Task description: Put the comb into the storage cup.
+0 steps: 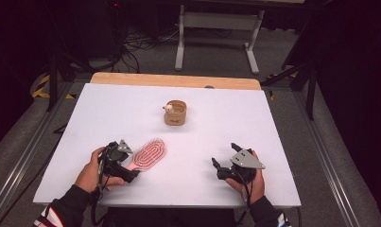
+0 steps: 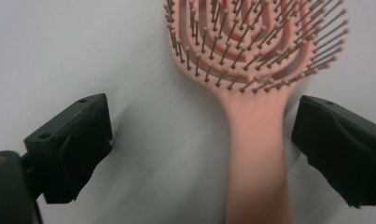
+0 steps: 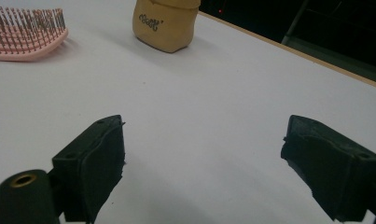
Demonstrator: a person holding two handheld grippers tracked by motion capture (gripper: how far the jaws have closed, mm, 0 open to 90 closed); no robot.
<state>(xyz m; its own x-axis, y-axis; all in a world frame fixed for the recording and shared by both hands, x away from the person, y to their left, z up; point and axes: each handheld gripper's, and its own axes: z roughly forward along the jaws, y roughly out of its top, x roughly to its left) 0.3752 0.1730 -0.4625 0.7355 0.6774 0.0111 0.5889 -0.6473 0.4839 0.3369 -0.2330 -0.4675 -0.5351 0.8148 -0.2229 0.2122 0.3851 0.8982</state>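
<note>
A pink paddle hairbrush (image 1: 149, 153) lies bristles up on the white table (image 1: 103, 113), its handle toward the person's left hand. My left gripper (image 1: 130, 161) is open around that handle (image 2: 253, 154). The handle lies nearer the right jaw, and neither pad presses on it. In the left gripper view the left gripper (image 2: 202, 135) looks along the handle to the bristled head (image 2: 251, 42). My right gripper (image 1: 224, 154) stands open at the front right with bare table between its jaws. In the right gripper view the right gripper (image 3: 204, 140) points toward the brush head (image 3: 27, 28).
A small tan pouch-like holder (image 1: 176, 112) stands upright at the table's middle back, with a small white item (image 1: 169, 108) at its rim. The same holder (image 3: 166, 23) shows printed lettering. A wooden strip (image 1: 176, 80) edges the far side; beyond are floor, cables and a metal stand (image 1: 216, 28).
</note>
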